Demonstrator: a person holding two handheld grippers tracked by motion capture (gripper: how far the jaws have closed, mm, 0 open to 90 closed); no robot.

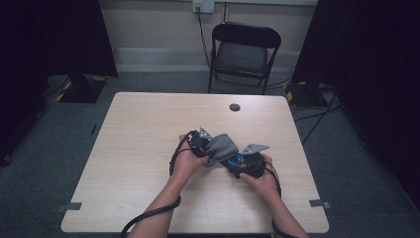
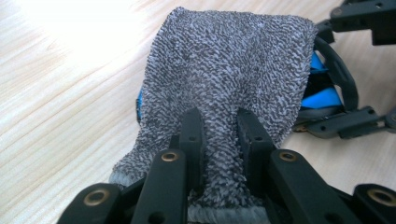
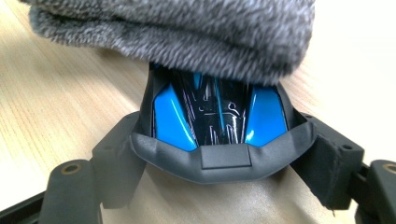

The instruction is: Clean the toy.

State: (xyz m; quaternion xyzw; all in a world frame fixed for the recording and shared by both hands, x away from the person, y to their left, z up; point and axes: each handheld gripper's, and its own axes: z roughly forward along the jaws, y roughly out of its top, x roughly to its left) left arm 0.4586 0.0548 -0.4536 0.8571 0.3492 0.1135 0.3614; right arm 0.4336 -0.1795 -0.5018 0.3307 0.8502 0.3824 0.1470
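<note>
A grey knitted cloth point(image 1: 223, 146) lies draped over a glossy blue and black object point(image 1: 236, 159) near the middle of the table point(image 1: 143, 134). My left gripper point(image 1: 200, 141) is shut on the cloth's near edge. In the left gripper view its jaws point(image 2: 218, 123) pinch a fold of the cloth point(image 2: 224, 60), and the blue object point(image 2: 322, 95) peeks out at the right. My right gripper point(image 1: 246, 164) clasps the object from the other side. Seen from the right gripper point(image 3: 219, 156), the jaws hold the object point(image 3: 170, 116) by its sides, while the cloth point(image 3: 187, 28) covers its far end.
A black folding chair point(image 1: 245, 52) stands beyond the table's far edge. A round cable hole point(image 1: 235, 107) sits in the tabletop near the far side. Cables trail from both grippers toward the near edge. Dark curtains hang at left and right.
</note>
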